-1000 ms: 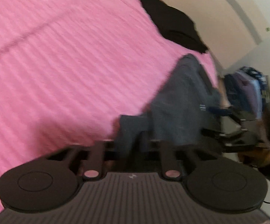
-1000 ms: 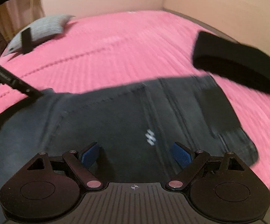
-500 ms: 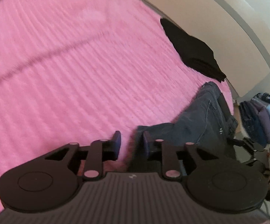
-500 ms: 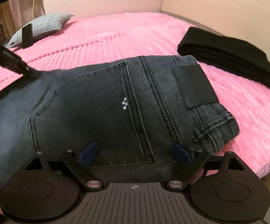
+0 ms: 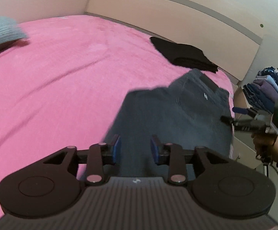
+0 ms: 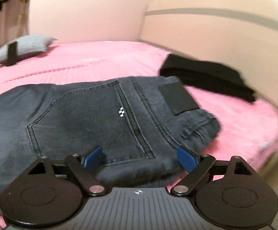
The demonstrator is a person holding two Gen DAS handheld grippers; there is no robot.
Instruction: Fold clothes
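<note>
While my left gripper (image 5: 135, 149) opens empty over the jeans (image 6: 92, 118), my right gripper (image 6: 140, 158), spread wide, needs the waistband for the next fold.

Each handheld gripper had a black body with a ribbed grey top plate, two round black discs at the sides, silver pivot screws and blue pads on its fingers: the left gripper (image 5: 135, 149) and the right gripper (image 6: 139, 158). Seen from the left wrist camera, the right one carried a green light and a trailing black cable; the person's right hand (image 5: 267, 146) emerged from a dark sleeve.
</note>
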